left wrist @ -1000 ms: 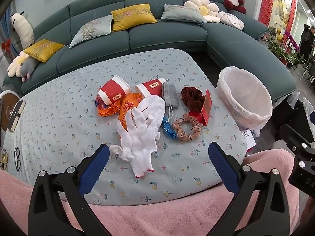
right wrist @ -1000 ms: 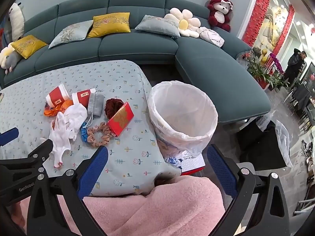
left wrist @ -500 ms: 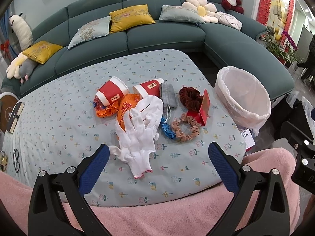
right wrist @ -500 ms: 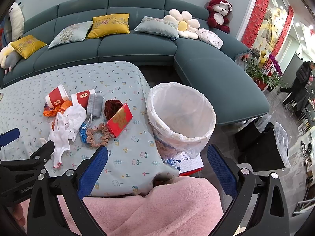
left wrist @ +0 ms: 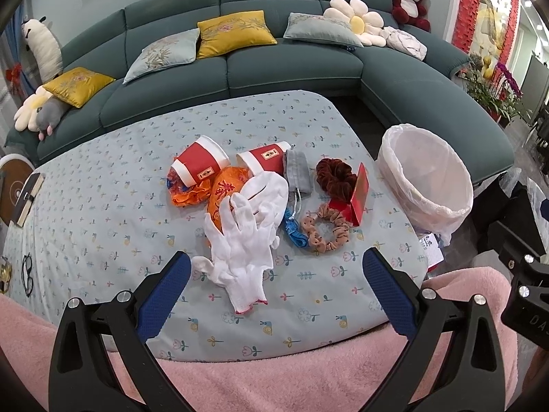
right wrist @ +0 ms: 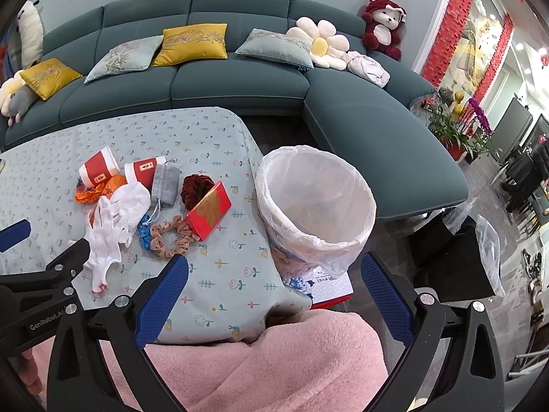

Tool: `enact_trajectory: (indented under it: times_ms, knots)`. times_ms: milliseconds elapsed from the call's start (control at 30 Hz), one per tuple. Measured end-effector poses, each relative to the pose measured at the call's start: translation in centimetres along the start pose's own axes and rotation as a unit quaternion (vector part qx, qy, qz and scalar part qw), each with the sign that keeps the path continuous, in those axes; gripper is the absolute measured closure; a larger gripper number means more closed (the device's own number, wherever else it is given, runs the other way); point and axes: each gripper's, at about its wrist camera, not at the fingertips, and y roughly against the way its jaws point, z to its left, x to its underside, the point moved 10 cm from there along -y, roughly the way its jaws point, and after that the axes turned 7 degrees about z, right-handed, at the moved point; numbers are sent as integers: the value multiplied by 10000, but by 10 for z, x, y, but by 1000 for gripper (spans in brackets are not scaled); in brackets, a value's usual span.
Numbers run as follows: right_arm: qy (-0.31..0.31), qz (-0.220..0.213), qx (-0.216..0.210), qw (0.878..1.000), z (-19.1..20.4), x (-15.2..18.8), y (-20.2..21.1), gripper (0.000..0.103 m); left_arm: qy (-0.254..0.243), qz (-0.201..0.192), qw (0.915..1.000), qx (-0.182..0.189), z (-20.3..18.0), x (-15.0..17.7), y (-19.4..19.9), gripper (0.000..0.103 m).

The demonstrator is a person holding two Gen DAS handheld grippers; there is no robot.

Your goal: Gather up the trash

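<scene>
Left wrist view: left gripper spread wide, empty, short of white gloves at 12 o'clock; right gripper likewise wide, lined bin at 12 o'clock. Risk: snagging the tablecloth or dragging neighbouring scrunchies.

Pale blue tablecloth printed with small flowers and snails. Two red paper cups with white rims and gold labels. Orange wrapper with red lettering, touched with blue at one end. White cotton gloves, red stitching at the cuff. Grey drawstring pouch. Dark red velvet scrunchie; tan scrunchie with dark dots. Red box with a gold motif, possibly floral. Translucent white liner in the trash bin. Teal sofa with yellow and grey-blue cushions. Pink fleece in front
</scene>
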Motion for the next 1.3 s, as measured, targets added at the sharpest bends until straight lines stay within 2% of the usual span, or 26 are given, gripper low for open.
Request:
enact_trajectory:
  times_ms: [1300]
  knots:
    - [-1,-30,26,10000,2,-1,0,7,32,-36,10000,8,4,-2,-1,7]
